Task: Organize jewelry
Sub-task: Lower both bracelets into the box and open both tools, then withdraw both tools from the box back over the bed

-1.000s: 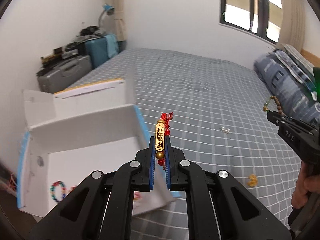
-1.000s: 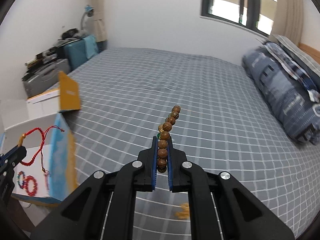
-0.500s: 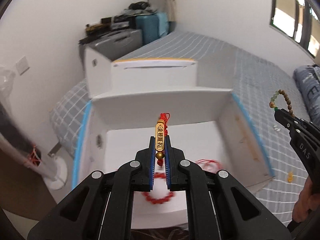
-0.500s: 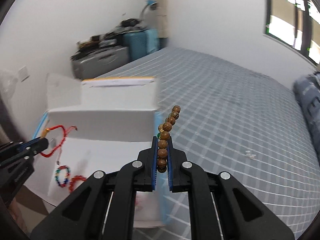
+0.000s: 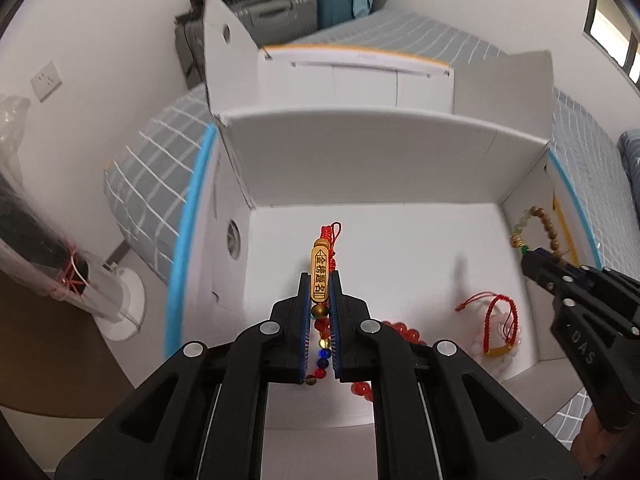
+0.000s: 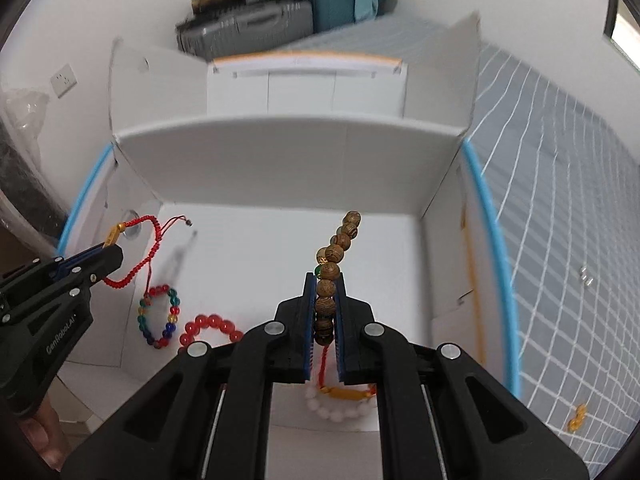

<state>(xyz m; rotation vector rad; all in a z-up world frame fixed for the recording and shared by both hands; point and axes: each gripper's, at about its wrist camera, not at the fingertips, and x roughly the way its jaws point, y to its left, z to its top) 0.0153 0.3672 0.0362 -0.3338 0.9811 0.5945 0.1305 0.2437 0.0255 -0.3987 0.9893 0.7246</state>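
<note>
The open white cardboard box with blue-edged rims (image 5: 360,168) sits on the grey checked bedspread (image 6: 552,200), flaps folded outward, and serves as the landmark here.

The left gripper (image 5: 320,280) hangs above the box floor, its jaws closed on a red cord bracelet with a gold inscribed bar charm (image 5: 320,276); the bar stands upright between the blue pads, and in the right wrist view the cord loops (image 6: 136,256) down from the tip near the box's left wall.

The right gripper (image 6: 325,284) is over the box's right half, clamped on a brown wooden bead bracelet (image 6: 332,264) whose beads stick up past the fingertips; a green bead shows among them.

On the box floor lie a multicoloured glass bead bracelet (image 6: 159,316) towards the left wall, a red round-bead bracelet (image 6: 210,330) just beside it, and a pale pink bead bracelet (image 6: 340,408) near the front wall, with a red cord and gold tube piece (image 6: 346,393) lying on it.

Outside the box, to its right on the bedspread, rest a small gold trinket (image 6: 578,418) and a tiny silver piece (image 6: 585,274). Beyond the box's far flap stand grey and teal suitcases (image 6: 280,20) against the wall.
</note>
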